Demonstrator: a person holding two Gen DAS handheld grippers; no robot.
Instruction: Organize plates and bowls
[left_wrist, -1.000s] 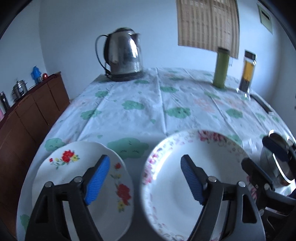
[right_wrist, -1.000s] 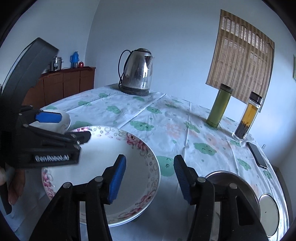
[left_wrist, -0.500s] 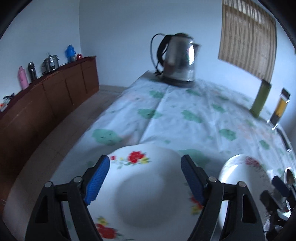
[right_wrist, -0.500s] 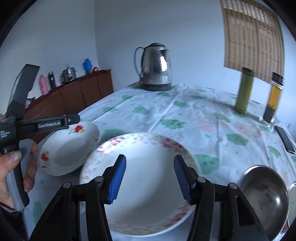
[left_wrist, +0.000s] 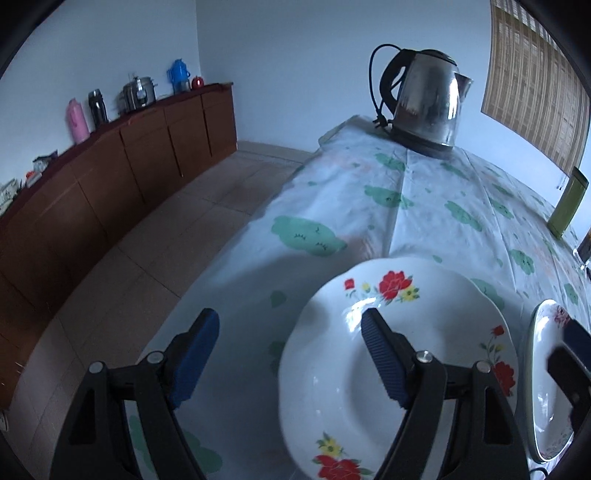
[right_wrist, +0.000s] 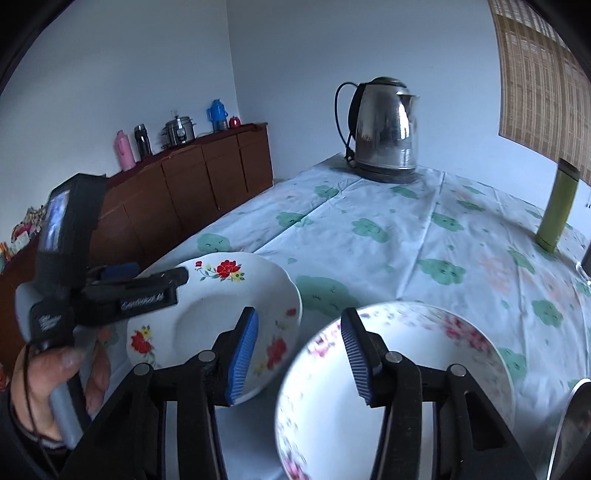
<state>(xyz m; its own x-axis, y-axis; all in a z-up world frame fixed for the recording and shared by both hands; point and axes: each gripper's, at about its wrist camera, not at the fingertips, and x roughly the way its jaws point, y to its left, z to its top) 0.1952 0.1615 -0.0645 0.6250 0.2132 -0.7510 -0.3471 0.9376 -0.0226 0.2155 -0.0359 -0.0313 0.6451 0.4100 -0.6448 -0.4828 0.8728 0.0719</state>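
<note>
A table (right_wrist: 406, 236) under a cloud-print cloth fills the room's middle, a kettle (right_wrist: 384, 129) at its 12 o'clock end. At 8 o'clock lies the red-flower plate (right_wrist: 221, 317); the left gripper (left_wrist: 288, 354) stands wide open, straddling its left rim without touching. Beside it, at 5 o'clock, sits the pink-flower plate (right_wrist: 417, 369); the right gripper (right_wrist: 297, 354) is closing over its left rim, not yet pinching. Both plates look stiff, glazed, slippery and breakable, best pinched at the rim.
</note>
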